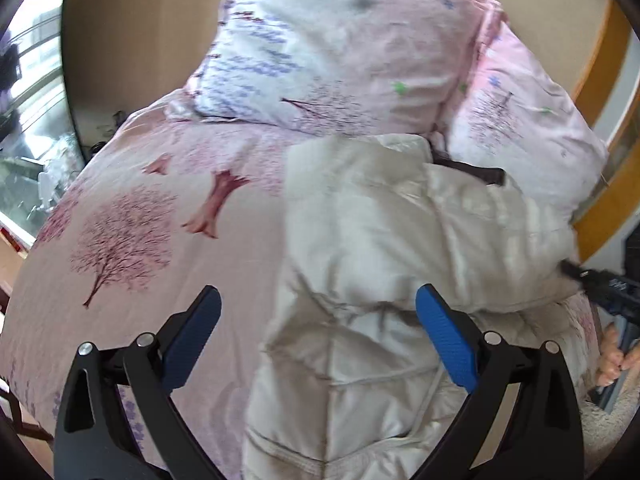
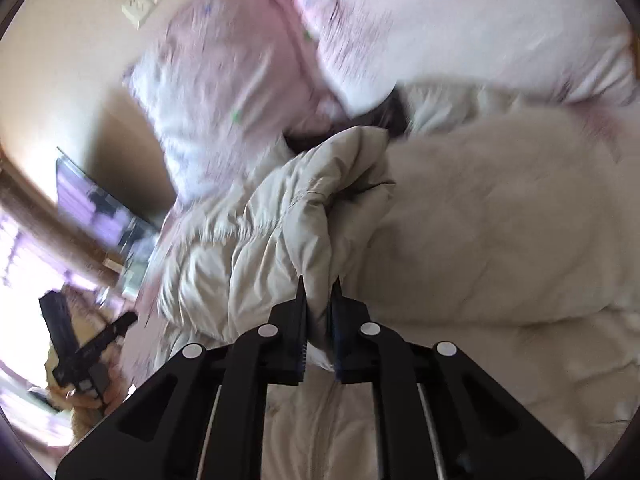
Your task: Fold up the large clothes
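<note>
garment: we see a cream quilted puffer jacket (image 1: pixel 360 240) lying on the bed, bunched and partly folded, its top end against the pillows
bed: pink bedsheet with printed trees (image 1: pixel 132 216), bare to the left of the jacket in the left wrist view
pillows: two pink-and-white printed pillows (image 1: pixel 340 52) at the head of the bed, touching the jacket's far end
left gripper (image 1: pixel 318 334): jaws spread wide, blue pads apart, nothing between them; it hovers over the jacket's near left edge
right gripper (image 2: pixel 319 312): jaws nearly closed, pinching a raised fold of the cream jacket; fabric bulges up out of the pinch
why held so: we judge the right gripper pinches a fold to carry it over, while the left is empty and ready for a fresh hold
step: we judge mid-fold, the jacket is not yet a flat stack
edges: near the dark strip (image 1: pixel 472 172) at the jacket's far end the jacket is crowded by pillows
open room: the clear sheet on the left is the best place to drag or flatten
risk: puffy fabric may spring back or slip from a thin pinch
blur: the right wrist view is smeared, so seams and zip are hard to tell
</note>
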Available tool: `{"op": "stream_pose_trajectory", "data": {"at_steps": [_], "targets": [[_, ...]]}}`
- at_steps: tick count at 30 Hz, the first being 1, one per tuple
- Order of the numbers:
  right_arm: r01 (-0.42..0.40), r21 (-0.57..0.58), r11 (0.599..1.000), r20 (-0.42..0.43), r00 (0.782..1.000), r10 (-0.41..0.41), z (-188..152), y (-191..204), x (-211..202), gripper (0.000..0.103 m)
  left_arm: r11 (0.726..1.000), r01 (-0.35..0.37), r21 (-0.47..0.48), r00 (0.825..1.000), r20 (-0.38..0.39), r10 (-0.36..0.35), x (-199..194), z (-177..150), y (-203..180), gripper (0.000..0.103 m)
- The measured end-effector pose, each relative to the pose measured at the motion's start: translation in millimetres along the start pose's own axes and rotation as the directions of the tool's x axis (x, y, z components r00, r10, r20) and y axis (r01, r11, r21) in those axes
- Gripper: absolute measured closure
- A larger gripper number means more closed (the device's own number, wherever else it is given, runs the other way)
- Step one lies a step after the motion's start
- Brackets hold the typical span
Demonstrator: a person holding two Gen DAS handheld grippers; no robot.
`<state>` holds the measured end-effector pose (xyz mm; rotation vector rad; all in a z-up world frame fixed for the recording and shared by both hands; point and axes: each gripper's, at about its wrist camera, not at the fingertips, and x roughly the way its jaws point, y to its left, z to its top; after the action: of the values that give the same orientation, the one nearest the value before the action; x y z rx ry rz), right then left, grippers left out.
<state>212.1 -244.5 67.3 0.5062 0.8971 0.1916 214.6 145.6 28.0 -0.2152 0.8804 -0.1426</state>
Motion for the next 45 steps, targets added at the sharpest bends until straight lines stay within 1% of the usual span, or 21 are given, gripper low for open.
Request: {"op": "stream_pose_trajectory", "data": {"at_steps": [2,5,12,14,18,19,20,21,23,24,25,28,31,33,34,35,37,40,42,43,45], "targets": [[0.053,0.017,0.998,0.021,0.998,-0.053,1.7,-10.3,-6.2,0.094,1.0,-0.023,0.003,1.0,0.008,0.023,-0.3,-2.2,3.2,0.005],[0.078,0.066,0.995,-0.028,0.997,-0.076,-2.3,-27.5,3.4,0.094,0.998,-0.055,0.019,0.998,0.006,0.055,1.7,-7.0,8.4,0.005],[0.124,0.101,0.987,-0.077,0.99,-0.117,-2.7,-41.7,22.1,0.094,0.996,-0.063,0.057,0.998,0.004,0.063,2.9,-15.6,10.6,0.005],[0.16,0.105,0.981,-0.1,0.984,-0.15,-1.5,-48.0,30.6,0.093,0.997,-0.053,0.065,0.999,0.006,0.052,2.0,-18.3,10.8,0.005],[0.197,0.08,0.977,-0.123,0.975,-0.187,-7.4,-53.5,32.3,0.084,0.998,-0.023,0.067,1.0,0.005,0.023,-0.8,-24.9,13.1,0.002],[0.207,0.071,0.976,-0.113,0.974,-0.198,-7.1,-51.2,28.8,0.076,0.998,-0.018,0.066,1.0,0.008,0.018,-2.1,-26.7,14.4,0.002],[0.224,0.062,0.973,-0.1,0.971,-0.217,-6.9,-49.1,23.9,0.066,0.998,-0.01,0.065,1.0,0.012,0.01,-3.5,-28.7,16.1,0.002],[0.255,0.053,0.966,-0.055,0.966,-0.252,-7.9,-45.6,10.9,0.064,0.998,-0.006,0.069,1.0,0.026,0.004,-5.8,-31.8,18.4,0.002],[0.265,0.044,0.963,0.013,0.964,-0.266,-6.3,-40.1,-3.7,0.064,0.995,-0.011,0.095,0.998,0.064,0.005,-10.4,-36.4,18.5,0.002],[0.255,0.028,0.967,0.058,0.965,-0.256,-7.0,-34.5,-16.1,0.065,0.993,-0.02,0.115,0.996,0.09,0.01,-13.1,-39.6,18.2,0.002],[0.239,0.009,0.971,0.072,0.968,-0.239,-7.8,-30.6,-21.2,0.065,0.991,-0.033,0.128,0.995,0.101,0.02,-14.7,-42.2,17.6,0.002],[0.192,-0.057,0.98,0.04,0.981,-0.19,-10.6,-16.5,-19.2,0.073,0.989,-0.034,0.143,0.998,0.054,0.027,-12.0,-44.7,14.8,0.002],[0.174,-0.087,0.981,-0.032,0.984,-0.177,-13.4,-9.8,2.6,0.079,0.991,-0.023,0.133,1.0,-0.007,0.024,-4.7,-47.2,13.6,0.002],[0.22,-0.077,0.972,-0.11,0.968,-0.227,-12.2,-14.3,26.4,0.08,0.991,-0.02,0.131,1.0,-0.017,0.022,-2.5,-50.9,13.5,0.002],[0.232,-0.067,0.97,-0.151,0.959,-0.24,-12.8,-22.4,37.9,0.085,0.992,-0.014,0.127,1.0,-0.022,0.017,-1.8,-52.3,14.3,0.002],[0.231,-0.04,0.972,-0.192,0.953,-0.234,-12.1,-32.8,49.8,0.087,0.992,-0.011,0.122,1.0,-0.023,0.014,-1.4,-53.1,15.4,0.002],[0.211,0.016,0.977,-0.225,0.953,-0.202,-7.9,-45.7,59.3,0.088,0.994,-0.003,0.113,1.0,-0.009,0.004,-2.7,-55.0,18.8,0.002],[0.183,0.056,0.981,-0.25,0.954,-0.164,-3.0,-54.7,61.5,0.087,0.994,0.004,0.11,1.0,0.019,-0.006,-7.4,-58.5,23.0,0.002],[0.161,0.052,0.986,-0.243,0.959,-0.144,-3.5,-55.6,55.5,0.086,0.995,0.006,0.099,1.0,0.004,-0.007,-8.8,-60.1,25.3,0.002],[0.151,0.054,0.987,-0.235,0.963,-0.134,-0.8,-56.4,52.2,0.083,0.997,0.008,0.08,1.0,-0.02,-0.006,-8.2,-60.4,28.1,0.002],[0.097,0.064,0.993,-0.2,0.976,-0.082,-2.2,-56.8,31.1,0.064,0.999,0.019,0.051,0.999,-0.048,-0.016,-8.6,-61.5,33.4,0.002]]}}
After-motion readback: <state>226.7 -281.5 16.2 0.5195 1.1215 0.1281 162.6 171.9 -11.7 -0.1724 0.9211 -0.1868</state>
